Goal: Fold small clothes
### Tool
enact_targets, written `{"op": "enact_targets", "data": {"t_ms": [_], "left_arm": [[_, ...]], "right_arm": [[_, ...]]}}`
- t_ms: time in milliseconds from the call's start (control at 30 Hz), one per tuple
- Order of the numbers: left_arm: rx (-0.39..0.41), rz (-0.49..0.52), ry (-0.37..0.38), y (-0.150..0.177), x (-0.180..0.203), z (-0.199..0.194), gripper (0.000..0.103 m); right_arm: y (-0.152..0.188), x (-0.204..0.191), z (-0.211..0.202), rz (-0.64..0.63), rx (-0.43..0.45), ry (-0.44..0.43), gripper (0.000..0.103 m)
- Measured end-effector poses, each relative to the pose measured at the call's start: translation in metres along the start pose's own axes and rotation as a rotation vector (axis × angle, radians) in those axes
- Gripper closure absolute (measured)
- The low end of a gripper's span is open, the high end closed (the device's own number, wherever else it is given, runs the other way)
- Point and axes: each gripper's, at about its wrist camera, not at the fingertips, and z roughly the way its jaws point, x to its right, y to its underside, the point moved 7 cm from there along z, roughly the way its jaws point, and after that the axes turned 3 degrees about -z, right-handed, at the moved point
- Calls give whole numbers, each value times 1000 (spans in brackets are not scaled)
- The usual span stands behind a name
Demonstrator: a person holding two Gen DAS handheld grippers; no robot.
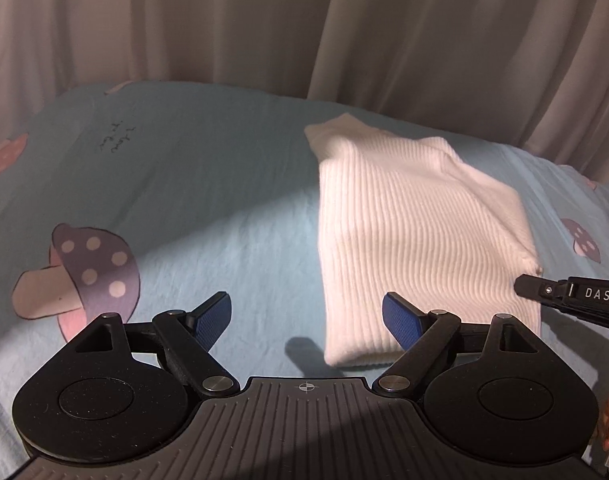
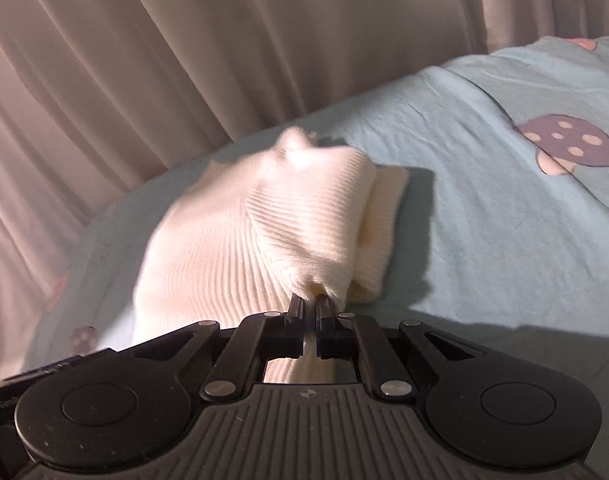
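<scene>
Black linkage arms of the left gripper (image 1: 306,318) fill the foreground, its blue-padded fingers (image 1: 213,317) spread wide with nothing between them, hovering just above the sheet beside the near hem of the white ribbed garment (image 1: 420,224). That garment lies folded on the pale blue bedsheet (image 1: 208,184), right of centre. Pinching its right edge is the right gripper (image 1: 522,285), whose body bears a white label reading "DAS". From the right wrist view, the right gripper (image 2: 313,307) has its jaws pressed together on a gathered bit of the knit (image 2: 264,232), which puckers at the tips. Mushroom prints (image 1: 92,276) dot the sheet, and small dark handwriting (image 1: 118,140) near the far left is too blurred to read. Beige curtains (image 1: 304,20) hang behind.
</scene>
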Motion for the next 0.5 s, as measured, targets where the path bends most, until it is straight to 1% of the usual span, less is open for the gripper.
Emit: {"op": "enact_targets", "data": {"t_ms": [67, 100, 133, 200, 267, 367, 433, 500], "left_arm": [[-18, -13, 0, 1, -4, 4, 16], [-15, -24, 0, 0, -6, 4, 16], [-11, -30, -3, -2, -8, 4, 16], [7, -40, -13, -10, -12, 5, 16], [17, -49, -28, -18, -13, 6, 16], [41, -45, -18, -38, -6, 12, 16], [65, -36, -23, -56, 2, 20, 16], [77, -36, -26, -72, 10, 33, 15]], "right_arm": [[1, 2, -3, 8, -11, -10, 97], [0, 1, -6, -2, -13, -8, 94], [-2, 2, -10, -5, -10, -3, 86], [-7, 3, -20, -8, 18, 9, 79], [-15, 0, -30, -34, 61, 34, 80], [-28, -14, -38, -113, 144, 69, 80], [-34, -27, -32, -168, 158, 64, 80], [-36, -42, -19, -212, 148, 30, 80]]}}
